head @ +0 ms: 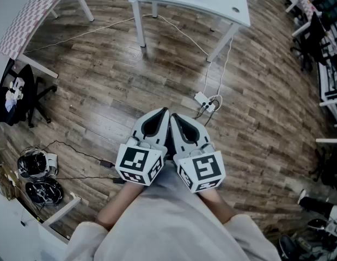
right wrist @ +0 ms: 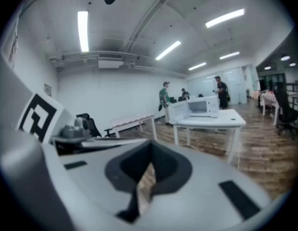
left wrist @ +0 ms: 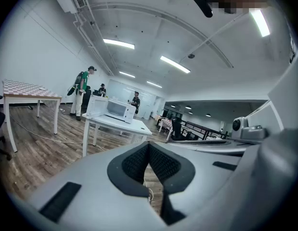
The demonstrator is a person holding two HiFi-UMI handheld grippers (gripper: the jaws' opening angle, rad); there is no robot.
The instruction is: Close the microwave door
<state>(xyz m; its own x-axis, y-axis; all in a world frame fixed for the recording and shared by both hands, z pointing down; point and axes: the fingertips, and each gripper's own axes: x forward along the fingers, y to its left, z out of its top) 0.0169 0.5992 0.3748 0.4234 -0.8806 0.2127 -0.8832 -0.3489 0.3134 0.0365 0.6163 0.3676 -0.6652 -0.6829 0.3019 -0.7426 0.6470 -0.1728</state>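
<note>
Left gripper [left wrist: 149, 146]: fingers clenched, dark pads [left wrist: 133, 165] meeting at the tips, nothing between them
Right gripper [right wrist: 149, 146]: fingers likewise pressed together at the tips, nothing held
Head view: both grippers sit side by side at lower centre of the frame, close to the person's body, tips nearly touching each other, over bare wood floor [head: 103, 80]
Microwave [left wrist: 119, 110]: stands on the white table [left wrist: 121, 125], left of centre in the left gripper view, well apart from the fingers and above the jaw tips in the frame
Microwave, right gripper view: upper right of centre, again far beyond the fingertips, no contact
Door [right wrist: 177, 110]: appears swung open towards the left side of the oven; the cavity shows as a lighter box beside it
White table, head view: top centre of the frame, well ahead of the grippers
Power strip [head: 205, 101]: on the floor between the table legs and the grippers, cable running up to the table
People [left wrist: 81, 90]: standing behind the table, far back
</note>
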